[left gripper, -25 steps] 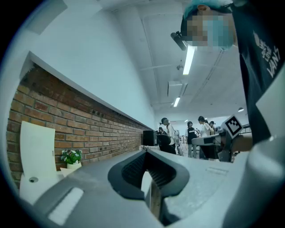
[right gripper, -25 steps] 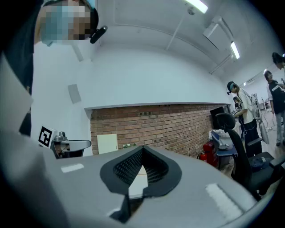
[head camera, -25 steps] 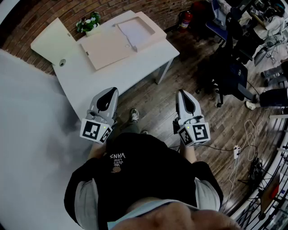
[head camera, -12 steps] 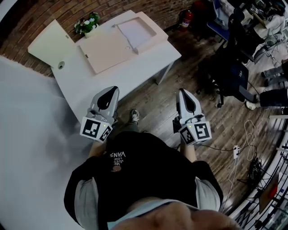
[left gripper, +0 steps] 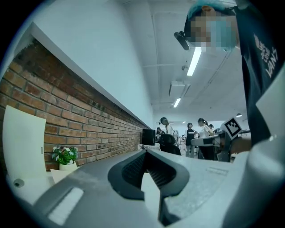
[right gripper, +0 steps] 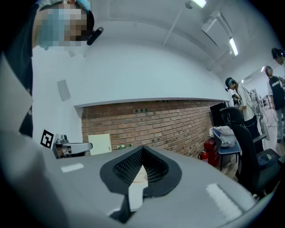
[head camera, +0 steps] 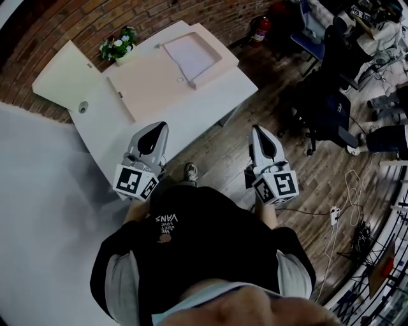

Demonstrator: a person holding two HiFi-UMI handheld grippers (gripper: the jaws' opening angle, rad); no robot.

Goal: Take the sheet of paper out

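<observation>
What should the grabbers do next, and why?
Probably carry both closer to the table: the left gripper and right gripper are shut, empty and well away from the sheet of paper, which lies in the open box.

An open-plan office or lab: a white desk [head camera: 204, 105] by a brick wall [head camera: 64, 19], swivel chairs [head camera: 328, 111], ceiling strip lights [left gripper: 194, 61].

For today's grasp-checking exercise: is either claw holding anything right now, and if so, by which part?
Nothing is held: the left claw and right claw are both shut and empty.
</observation>
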